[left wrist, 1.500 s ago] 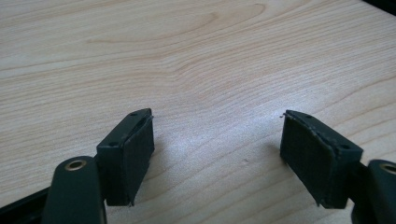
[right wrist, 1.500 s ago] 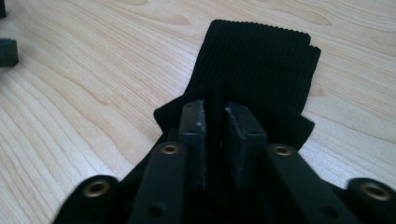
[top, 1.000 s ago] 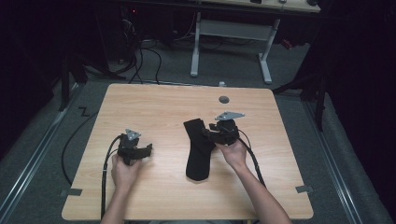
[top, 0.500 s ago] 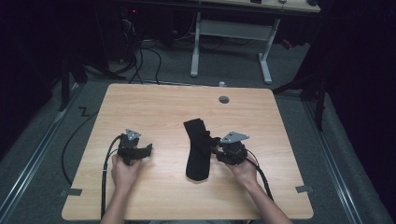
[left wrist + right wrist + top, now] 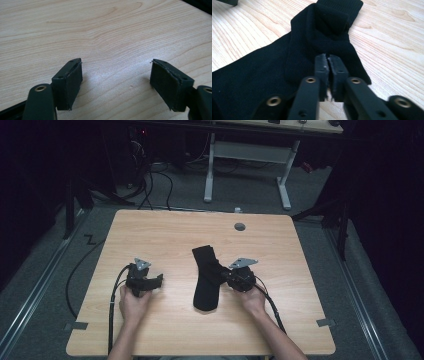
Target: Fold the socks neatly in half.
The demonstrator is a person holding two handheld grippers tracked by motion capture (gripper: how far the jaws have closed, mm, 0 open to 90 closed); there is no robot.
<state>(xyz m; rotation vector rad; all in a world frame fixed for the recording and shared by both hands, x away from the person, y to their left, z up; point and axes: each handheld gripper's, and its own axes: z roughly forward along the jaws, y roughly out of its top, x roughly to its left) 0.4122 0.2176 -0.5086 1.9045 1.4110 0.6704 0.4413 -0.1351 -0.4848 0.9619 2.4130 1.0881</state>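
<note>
The black sock (image 5: 207, 277) lies mid-counter (image 5: 170, 232). The right gripper (image 5: 329, 75) has just closed its jaws at the sock's edge; whether fabric is pinched I cannot tell. Left of the sock, the left gripper (image 5: 116, 82) rests wide open, empty. Handling looks barely begun.

- Black ribbed sock (image 5: 207, 279): we see it flat on the wooden table, just right of centre, lengthwise away from us.
- Far end (image 5: 332, 22): we note the fabric doubled over itself, forming a thicker, creased fold.
</note>
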